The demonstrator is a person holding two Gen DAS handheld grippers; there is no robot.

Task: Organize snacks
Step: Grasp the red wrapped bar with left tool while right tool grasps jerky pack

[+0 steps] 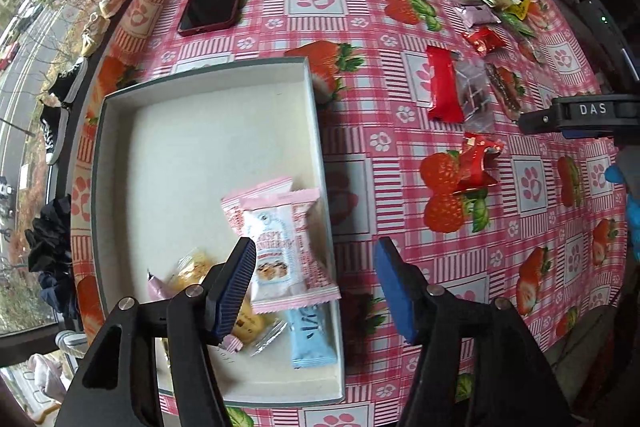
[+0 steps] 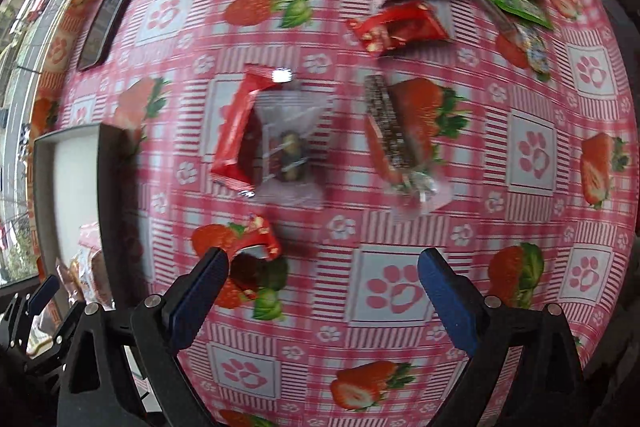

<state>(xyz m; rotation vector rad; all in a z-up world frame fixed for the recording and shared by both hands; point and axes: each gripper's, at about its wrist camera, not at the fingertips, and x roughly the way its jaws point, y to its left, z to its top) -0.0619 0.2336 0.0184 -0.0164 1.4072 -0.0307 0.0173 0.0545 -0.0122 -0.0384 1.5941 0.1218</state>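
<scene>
Pink snack packet (image 1: 286, 247) lies in box (image 1: 208, 91) (left gripper (image 1: 316, 279) gaping).

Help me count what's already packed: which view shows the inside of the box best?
The left wrist view. It looks down into the open box, showing its pale floor and the snack packets lying at the near end. The right wrist view is blurred and catches only a strip of the box at its left edge.
</scene>
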